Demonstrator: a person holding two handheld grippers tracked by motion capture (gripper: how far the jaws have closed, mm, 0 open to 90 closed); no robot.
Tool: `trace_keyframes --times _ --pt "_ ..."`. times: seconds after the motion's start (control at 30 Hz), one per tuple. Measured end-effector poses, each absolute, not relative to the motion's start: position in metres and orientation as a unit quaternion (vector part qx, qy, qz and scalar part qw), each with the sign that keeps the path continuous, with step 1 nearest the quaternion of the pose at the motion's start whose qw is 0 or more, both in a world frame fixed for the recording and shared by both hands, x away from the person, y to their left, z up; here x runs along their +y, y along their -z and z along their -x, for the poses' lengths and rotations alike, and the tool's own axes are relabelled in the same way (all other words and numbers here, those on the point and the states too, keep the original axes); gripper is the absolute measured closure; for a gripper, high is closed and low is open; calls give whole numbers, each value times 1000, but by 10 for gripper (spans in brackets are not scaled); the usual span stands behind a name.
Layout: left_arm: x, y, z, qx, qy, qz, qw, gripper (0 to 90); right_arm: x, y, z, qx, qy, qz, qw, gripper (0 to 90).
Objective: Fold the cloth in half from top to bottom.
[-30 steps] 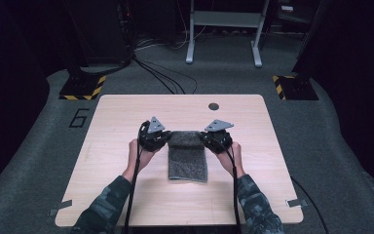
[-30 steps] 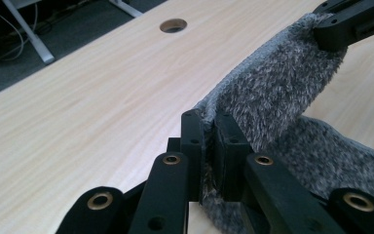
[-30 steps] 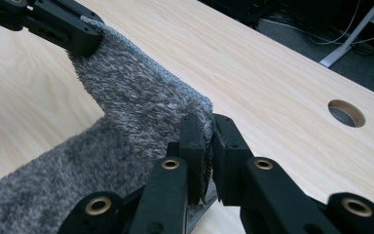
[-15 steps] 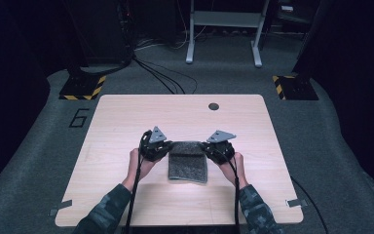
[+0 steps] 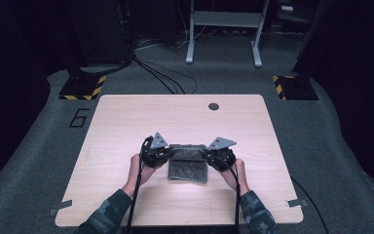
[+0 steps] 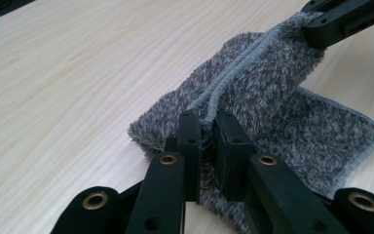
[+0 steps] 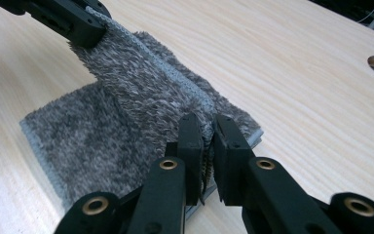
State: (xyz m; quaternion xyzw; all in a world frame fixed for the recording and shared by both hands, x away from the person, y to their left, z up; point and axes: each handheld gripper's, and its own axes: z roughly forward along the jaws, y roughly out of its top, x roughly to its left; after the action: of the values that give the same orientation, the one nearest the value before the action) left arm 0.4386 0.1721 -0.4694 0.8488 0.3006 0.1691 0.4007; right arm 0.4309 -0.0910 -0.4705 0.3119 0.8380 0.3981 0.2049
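Fingers are pinching tight on both sides. We are holding a left gripper [image 5: 164, 155] and a right gripper [image 5: 210, 156] over the wooden desk [image 5: 126, 117], and both are gripping one fuzzy grey towel [image 5: 189, 165].

In the left gripper view, our left gripper [image 6: 208, 127] is squeezing its two black fingers [image 6: 190, 141] almost all the way together. A corner of the towel [image 6: 268, 83] is sitting between them, right at the stitched edge. Only a thin gap is showing, and the fluffy cloth is filling it. Far off at the top, the other gripper is biting the next corner of the same edge.

In the right gripper view, our right gripper [image 7: 204, 127] is doing the same thing. Its fingers [image 7: 231, 146] are clamping the towel [image 7: 141, 83] at its corner, with just a sliver of space between them.

The edge we are holding is lifting a bit off the desk and stretching between the two grippers. The rest of the towel is lying flat on the desk, near the middle, close to our hands. A small round hole [image 5: 214, 106] is sitting in the desk farther away from us.
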Motion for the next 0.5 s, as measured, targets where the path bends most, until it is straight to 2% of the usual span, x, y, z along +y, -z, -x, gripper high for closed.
trace_keyframes --times 0.33,0.5 --pt "171 485 -429 303 -142 -855 397 797 -94 486 -419 844 -389 -318 188 816" --pt "175 489 -424 304 -126 -858 395 737 -97 488 -412 845 -389 -320 179 773"
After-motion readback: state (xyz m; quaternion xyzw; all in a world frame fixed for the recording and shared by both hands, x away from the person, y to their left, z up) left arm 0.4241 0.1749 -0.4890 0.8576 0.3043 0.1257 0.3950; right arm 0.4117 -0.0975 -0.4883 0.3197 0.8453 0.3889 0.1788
